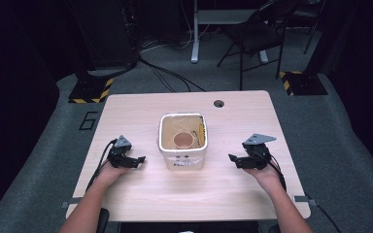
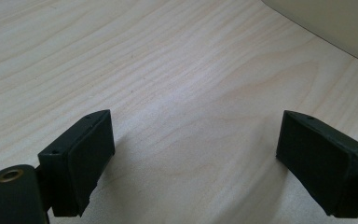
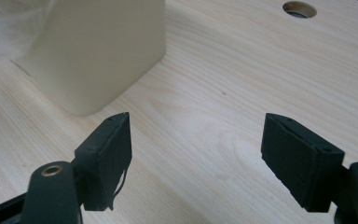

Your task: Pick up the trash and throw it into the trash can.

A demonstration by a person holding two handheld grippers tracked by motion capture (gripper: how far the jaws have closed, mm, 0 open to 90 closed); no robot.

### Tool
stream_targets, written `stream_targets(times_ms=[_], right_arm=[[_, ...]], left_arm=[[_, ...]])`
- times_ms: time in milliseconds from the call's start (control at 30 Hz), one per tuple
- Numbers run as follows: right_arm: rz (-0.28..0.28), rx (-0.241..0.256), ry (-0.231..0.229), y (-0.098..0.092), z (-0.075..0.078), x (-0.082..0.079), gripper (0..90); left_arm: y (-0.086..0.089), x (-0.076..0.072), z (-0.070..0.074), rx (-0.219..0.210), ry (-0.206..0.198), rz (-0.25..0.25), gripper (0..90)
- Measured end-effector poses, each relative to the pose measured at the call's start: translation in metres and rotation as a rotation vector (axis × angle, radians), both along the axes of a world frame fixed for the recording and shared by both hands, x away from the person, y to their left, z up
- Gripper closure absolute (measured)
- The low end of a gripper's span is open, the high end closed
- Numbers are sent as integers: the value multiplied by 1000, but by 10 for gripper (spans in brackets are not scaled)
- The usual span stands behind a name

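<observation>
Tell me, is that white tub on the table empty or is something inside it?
Not empty. The upright white tub holds a round tan ring-like thing and a thin yellowish stick; I cannot tell what they are.

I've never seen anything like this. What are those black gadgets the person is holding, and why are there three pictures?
A person sits at a wooden table, with a hand-held gripper in each hand: the left hand-held gripper and the right hand-held gripper. The high view looks down from above. The other two pictures come from cameras riding on each tool, looking along its black jaws, which stand open and hold nothing. Between them stands a cream tub with a roll of tape inside.
</observation>
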State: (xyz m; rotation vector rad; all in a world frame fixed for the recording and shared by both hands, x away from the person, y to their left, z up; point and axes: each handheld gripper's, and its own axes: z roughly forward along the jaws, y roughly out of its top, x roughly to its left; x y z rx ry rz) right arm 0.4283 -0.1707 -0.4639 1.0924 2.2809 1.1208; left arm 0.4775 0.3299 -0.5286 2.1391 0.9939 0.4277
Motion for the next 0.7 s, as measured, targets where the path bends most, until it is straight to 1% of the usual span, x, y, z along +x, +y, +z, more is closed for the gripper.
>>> stream_targets(times_ms=[333,467,533,600,700], right_arm=[[-43,10,22,-14,-21,1,228],[-67,19,40,-20,-28,1,220],[-79,6,50,-22,-31,1,210],[-83,-9,45,-24,-33,0,214],[-86,-40,54,-27,-38,1,212]], left_arm=[[0,0,0,0,1,0,112],[0,0,0,0,0,0,112],[0,0,0,0,0,0,112],[0,0,0,0,0,0,112],[0,0,0,0,0,0,112]])
